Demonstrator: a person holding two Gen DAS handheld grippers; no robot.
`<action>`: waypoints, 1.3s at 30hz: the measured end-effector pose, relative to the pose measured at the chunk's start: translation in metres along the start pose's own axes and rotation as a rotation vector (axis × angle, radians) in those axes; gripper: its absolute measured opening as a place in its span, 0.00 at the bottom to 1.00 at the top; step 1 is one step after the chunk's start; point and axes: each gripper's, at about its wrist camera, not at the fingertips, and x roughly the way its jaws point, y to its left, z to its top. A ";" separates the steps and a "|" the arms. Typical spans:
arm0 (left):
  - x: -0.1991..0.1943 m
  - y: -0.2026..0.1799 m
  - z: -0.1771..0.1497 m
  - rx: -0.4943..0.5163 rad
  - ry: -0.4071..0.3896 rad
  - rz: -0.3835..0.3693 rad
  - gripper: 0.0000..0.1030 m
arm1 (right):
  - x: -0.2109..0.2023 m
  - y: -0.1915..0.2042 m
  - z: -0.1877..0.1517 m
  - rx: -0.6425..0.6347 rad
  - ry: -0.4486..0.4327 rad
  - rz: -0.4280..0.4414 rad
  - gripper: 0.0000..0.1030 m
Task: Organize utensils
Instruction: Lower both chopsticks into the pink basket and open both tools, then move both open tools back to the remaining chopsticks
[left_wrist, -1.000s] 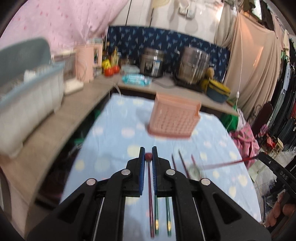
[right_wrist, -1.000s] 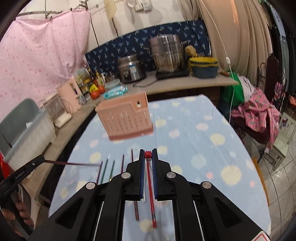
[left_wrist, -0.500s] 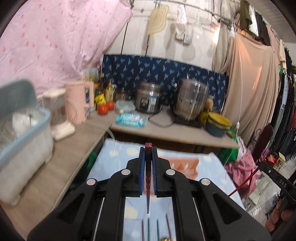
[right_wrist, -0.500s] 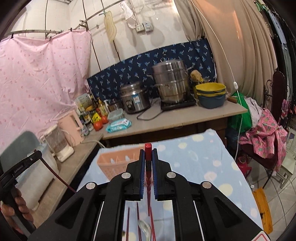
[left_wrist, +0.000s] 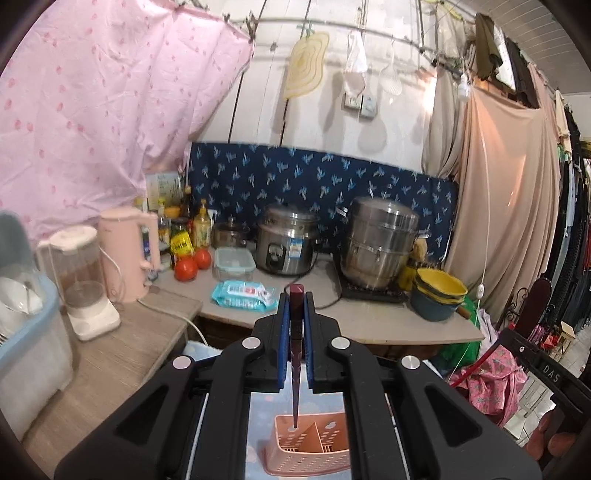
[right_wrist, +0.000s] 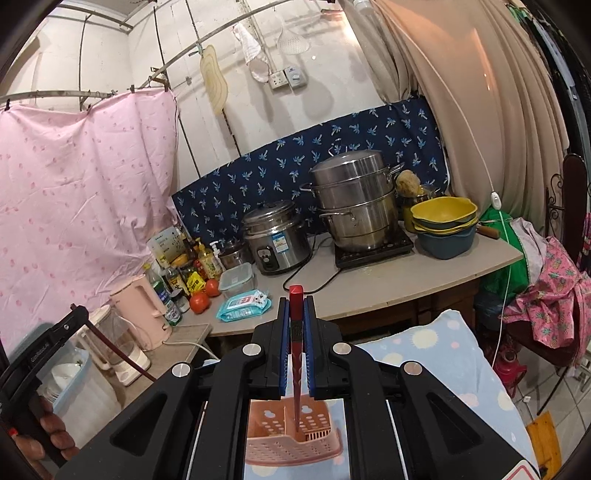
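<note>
both grippers have lifted from the tabletop; left gripper (left_wrist: 295, 354) pinches a maroon chopstick (left_wrist: 296, 332), right gripper (right_wrist: 295, 354) a red chopstick (right_wrist: 296, 325), tips hanging over the pink holder (right_wrist: 291, 439) for dropping in.

A table covered by a pale-blue dotted cloth (right_wrist: 443, 354) is seen; a pink perforated utensil basket (right_wrist: 295, 443) stands on it.

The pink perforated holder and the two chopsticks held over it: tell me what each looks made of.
Pink perforated utensil holder: moulded plastic by the look, matte, with even rows of punched holes and thin walls.
Dark maroon chopstick in the left gripper: smooth, faintly glossy; lacquered wood or plastic, cannot tell which.
Red chopstick in the right gripper: uniform bright colour with a dark patterned band, probably plastic or lacquer.
</note>
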 end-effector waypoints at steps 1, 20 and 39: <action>0.006 0.001 -0.004 -0.003 0.015 -0.001 0.07 | 0.009 -0.001 -0.004 -0.001 0.016 -0.004 0.07; 0.048 0.024 -0.049 -0.038 0.141 0.056 0.22 | 0.048 -0.019 -0.042 0.008 0.096 -0.083 0.28; -0.030 0.037 -0.094 -0.066 0.201 0.073 0.33 | -0.047 -0.027 -0.100 -0.033 0.137 -0.096 0.34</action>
